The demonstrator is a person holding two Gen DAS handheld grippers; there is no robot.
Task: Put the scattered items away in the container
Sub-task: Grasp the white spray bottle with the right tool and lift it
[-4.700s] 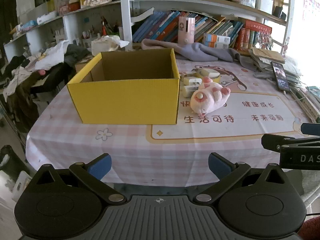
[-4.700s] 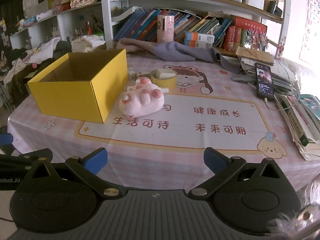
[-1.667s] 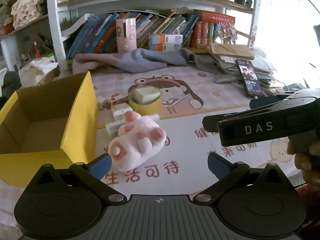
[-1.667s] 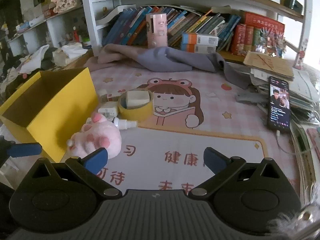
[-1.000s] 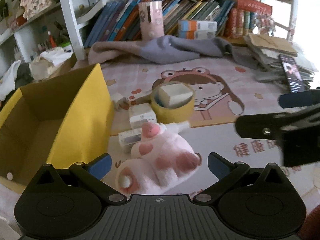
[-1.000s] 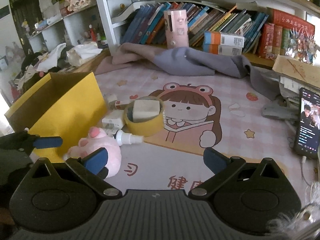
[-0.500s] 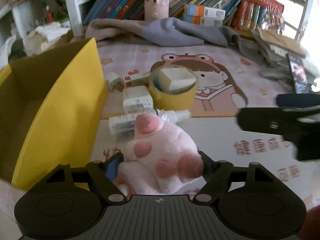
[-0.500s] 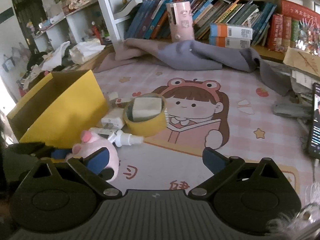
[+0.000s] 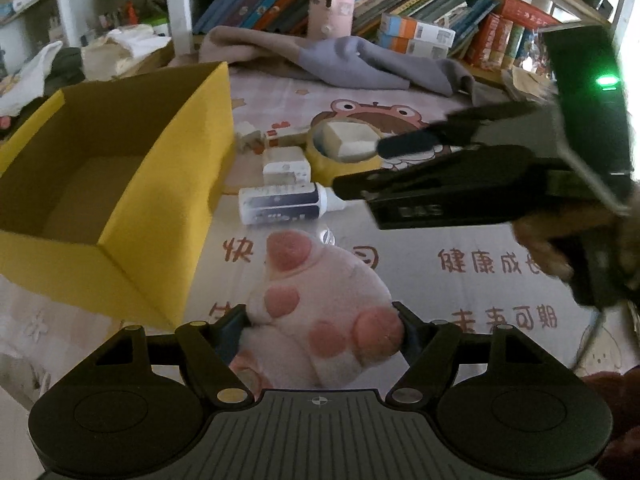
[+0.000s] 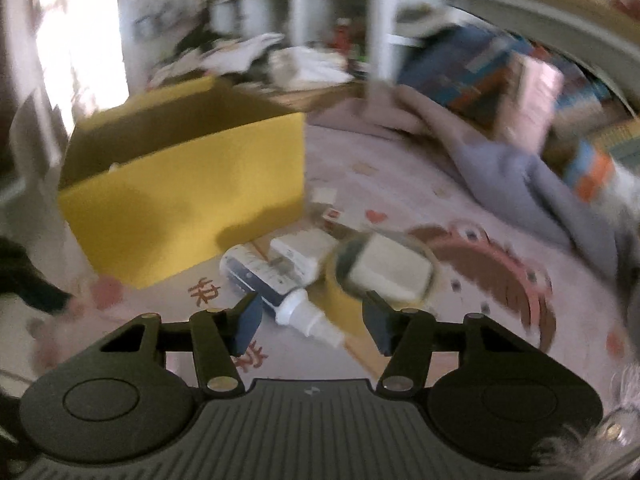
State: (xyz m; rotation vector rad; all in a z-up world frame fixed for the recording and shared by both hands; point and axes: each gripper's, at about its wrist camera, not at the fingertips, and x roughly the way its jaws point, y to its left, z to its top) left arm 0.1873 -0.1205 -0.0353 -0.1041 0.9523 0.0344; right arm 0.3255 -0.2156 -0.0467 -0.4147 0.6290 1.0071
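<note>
My left gripper (image 9: pixel 320 330) is shut on the pink plush paw toy (image 9: pixel 320 308), just right of the open yellow cardboard box (image 9: pixel 120 184). A white bottle (image 9: pixel 286 204), a white adapter (image 9: pixel 286 164) and a yellow tape roll (image 9: pixel 346 146) with a white block in it lie beyond. In the blurred right wrist view, my right gripper (image 10: pixel 312 322) is open, its jaws on either side of the bottle's cap end (image 10: pixel 302 312), with the tape roll (image 10: pixel 384 276) and the box (image 10: pixel 188 184) near. The right gripper's body (image 9: pixel 460 184) crosses the left wrist view.
A grey-and-tan cloth (image 9: pixel 332 60) lies at the table's back edge below shelves of books (image 9: pixel 400 4). A small white box and a red-marked packet (image 9: pixel 260 138) lie behind the adapter. The printed pink mat (image 9: pixel 460 272) covers the table.
My left gripper has closed on the plush paw. My right gripper has swung quickly left and down to the bottle beside the tape roll.
</note>
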